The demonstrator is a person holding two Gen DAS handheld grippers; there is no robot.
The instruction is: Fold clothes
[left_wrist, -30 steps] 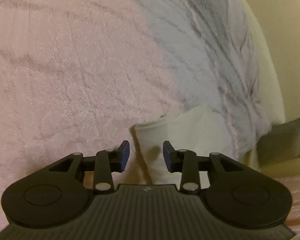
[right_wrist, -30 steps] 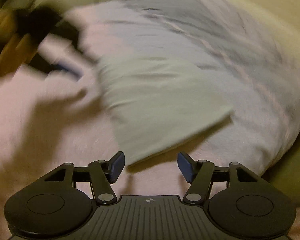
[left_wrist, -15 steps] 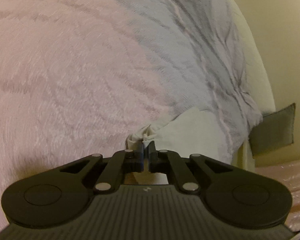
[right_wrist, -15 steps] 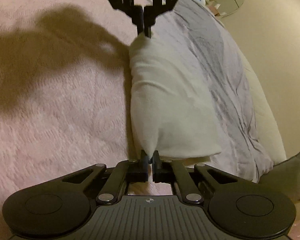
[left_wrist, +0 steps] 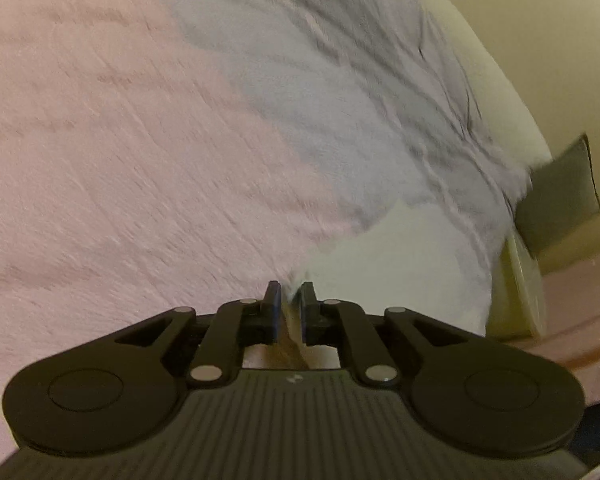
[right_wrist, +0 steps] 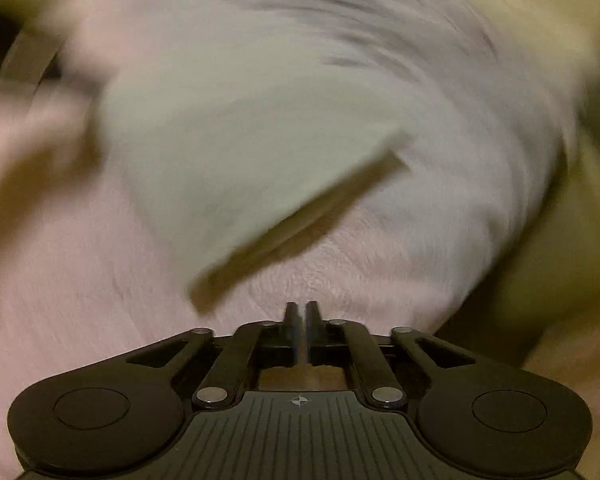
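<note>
My left gripper (left_wrist: 290,307) has its fingers (left_wrist: 272,306) drawn close, with a narrow gap between the blue pads, and a corner of the white garment (left_wrist: 400,264) runs into that gap. The pads are pinching that corner. From there the cloth spreads away to the right, pale and smooth, lying on the bed.

My right gripper (right_wrist: 300,326) has its fingers (right_wrist: 290,328) nearly together, only a thin slit between them. I see no cloth in that slit; the pink surface shows just past the tips. The white garment (right_wrist: 260,148) lies ahead of these tips and a little to the left, its near edge lifted enough to cast a dark shadow on the cover beneath. That view is heavily blurred, so the edge and any folds cannot be read closely.

Under the garment is the pink blanket (left_wrist: 120,140), textured and wide, filling the left of the left wrist view. Beyond the garment a grey rumpled sheet (left_wrist: 380,100) covers the far part of the bed, with creases running along it. At the far right, past the bed's edge, a dark olive cushion (left_wrist: 560,192) stands against the yellowish wall (left_wrist: 540,20).
</note>
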